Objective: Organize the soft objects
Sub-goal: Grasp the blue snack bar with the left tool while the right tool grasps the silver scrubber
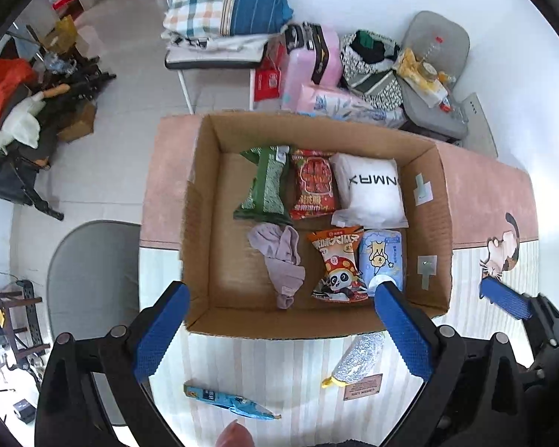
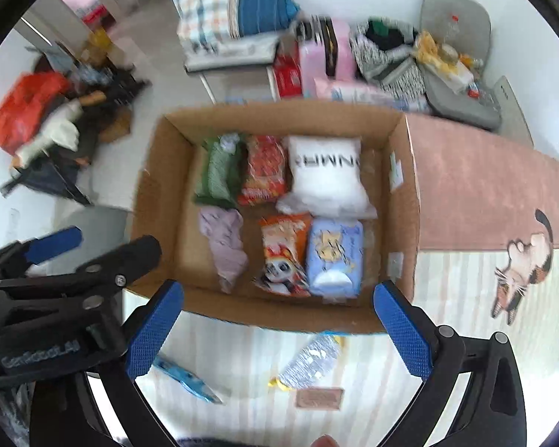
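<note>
An open cardboard box (image 1: 201,201) (image 2: 156,201) on the table holds a green packet (image 1: 266,182), a red packet (image 1: 313,184), a white pillow pack (image 1: 370,190), a purple cloth (image 1: 283,260), an orange panda snack bag (image 1: 339,264) and a blue tissue pack (image 1: 382,257). On the table in front of the box lie a silver glittery pouch (image 1: 357,359) (image 2: 311,361) and a blue wrapper (image 1: 227,402) (image 2: 186,378). My left gripper (image 1: 279,331) is open and empty above the box's near wall. My right gripper (image 2: 279,329) is open and empty, also at the near wall.
The table has a striped mat (image 1: 279,365) and a pink cloth (image 1: 480,193) with a cat picture (image 1: 503,249). A grey chair (image 1: 93,279) stands left. Luggage, bags and bedding crowd the floor behind the table.
</note>
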